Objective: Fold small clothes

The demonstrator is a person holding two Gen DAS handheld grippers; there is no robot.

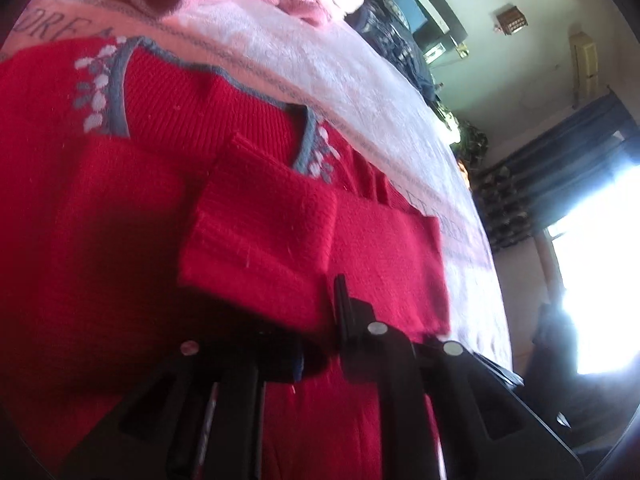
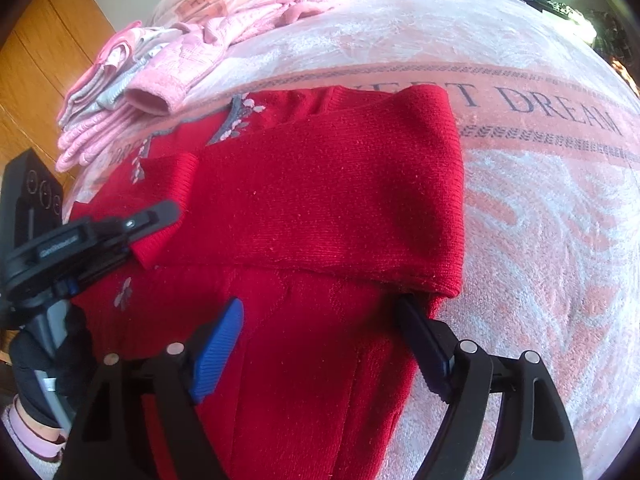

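A red knit sweater (image 2: 320,200) with grey neck trim and white leaf embroidery lies flat on the blanket. Its right side and sleeve are folded over the body. The other sleeve's cuff (image 2: 168,208) lies across the chest, and my left gripper (image 2: 160,220) is shut on it; in the left wrist view the cuff (image 1: 256,240) drapes over the left gripper (image 1: 320,320), hiding one finger. My right gripper (image 2: 316,320) hovers low over the sweater's lower body, open wide. Its right fingertip (image 2: 412,320) sits under the folded edge, its left blue pad (image 2: 220,348) on the body.
The pink and white "SWEET DREAM" blanket (image 2: 540,200) covers the bed. A pile of pink clothes (image 2: 160,64) lies at the far left. A wooden wardrobe (image 2: 40,60) stands beyond it. A gloved hand (image 2: 36,364) holds the left gripper. Dark clothes (image 1: 400,32) lie at the bed's far edge.
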